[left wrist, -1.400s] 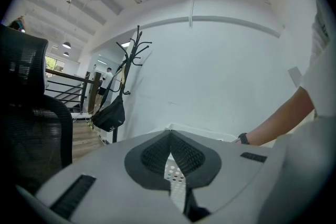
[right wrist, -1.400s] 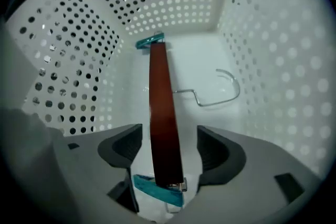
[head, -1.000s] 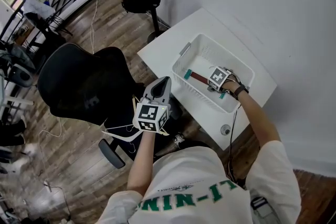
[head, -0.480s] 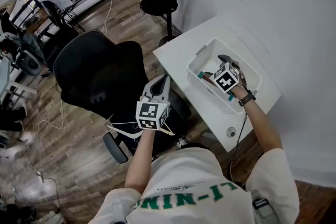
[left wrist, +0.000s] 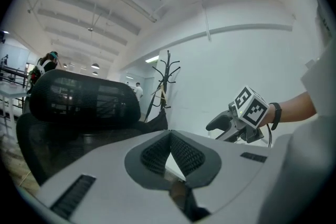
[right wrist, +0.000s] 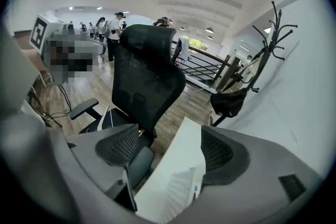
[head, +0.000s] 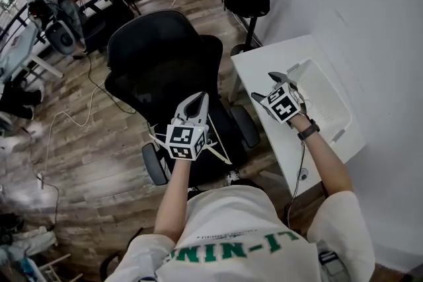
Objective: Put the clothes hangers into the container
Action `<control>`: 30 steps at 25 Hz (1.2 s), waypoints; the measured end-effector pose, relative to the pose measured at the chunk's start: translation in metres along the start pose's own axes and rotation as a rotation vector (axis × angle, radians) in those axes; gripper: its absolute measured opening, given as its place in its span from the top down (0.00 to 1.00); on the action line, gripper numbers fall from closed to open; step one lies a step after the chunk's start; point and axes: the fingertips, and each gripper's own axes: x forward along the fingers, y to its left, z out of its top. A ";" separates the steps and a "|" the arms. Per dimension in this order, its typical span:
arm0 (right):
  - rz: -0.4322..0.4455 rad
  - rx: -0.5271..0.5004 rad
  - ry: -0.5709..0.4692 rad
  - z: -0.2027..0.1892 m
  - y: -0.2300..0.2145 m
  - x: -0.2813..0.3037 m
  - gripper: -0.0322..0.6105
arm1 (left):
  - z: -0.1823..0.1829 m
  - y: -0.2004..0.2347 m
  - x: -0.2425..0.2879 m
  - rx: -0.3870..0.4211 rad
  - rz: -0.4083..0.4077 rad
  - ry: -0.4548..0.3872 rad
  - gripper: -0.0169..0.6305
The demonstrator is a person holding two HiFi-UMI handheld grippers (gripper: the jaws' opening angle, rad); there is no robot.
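Head view: left hand-held gripper (head: 195, 100) over the chair (head: 158, 63), white hanger (head: 219, 152) beneath it; right hand-held gripper (head: 270, 86) above the counter (head: 259, 66), beside the container (head: 330, 102). Left gripper view: jaws together. Right gripper view: jaws wide, just narrowing, nothing between.

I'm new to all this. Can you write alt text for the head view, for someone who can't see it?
Seen from above, a person holds a gripper in each hand: the left gripper over a black office chair with white hangers, the right gripper, open, above a white table beside a white basket.
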 end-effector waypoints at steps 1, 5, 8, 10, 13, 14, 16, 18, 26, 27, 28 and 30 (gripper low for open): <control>0.025 -0.003 -0.008 0.006 0.013 0.008 0.36 | -0.004 0.011 -0.010 -0.009 0.020 0.002 0.95; 0.129 -0.032 -0.011 0.025 0.070 0.038 0.37 | -0.021 0.053 -0.047 -0.042 0.102 0.015 0.95; 0.196 -0.033 -0.019 0.036 0.109 0.060 0.41 | -0.038 0.078 -0.066 -0.066 0.161 0.032 0.95; 0.253 -0.039 -0.018 0.040 0.139 0.076 0.42 | -0.049 0.093 -0.078 -0.083 0.191 0.046 0.95; 0.338 -0.051 0.010 0.035 0.188 0.101 0.42 | -0.070 0.113 -0.096 -0.108 0.227 0.076 0.95; 0.366 -0.051 0.025 0.031 0.203 0.110 0.42 | -0.078 0.119 -0.101 -0.111 0.237 0.089 0.95; 0.416 -0.048 0.057 0.019 0.231 0.129 0.42 | -0.095 0.130 -0.108 -0.124 0.257 0.110 0.95; 0.458 -0.038 0.079 0.010 0.256 0.149 0.42 | -0.112 0.146 -0.113 -0.155 0.276 0.114 0.95; 0.575 0.071 0.156 -0.039 0.345 0.220 0.43 | -0.182 0.188 -0.118 -0.201 0.297 0.165 0.95; 0.578 0.091 0.169 -0.049 0.352 0.231 0.44 | -0.191 0.191 -0.115 -0.206 0.294 0.169 0.95; 0.579 0.112 0.182 -0.060 0.358 0.241 0.45 | -0.199 0.192 -0.112 -0.209 0.291 0.173 0.95; 0.576 0.161 0.208 -0.084 0.370 0.264 0.46 | -0.218 0.195 -0.104 -0.208 0.282 0.180 0.95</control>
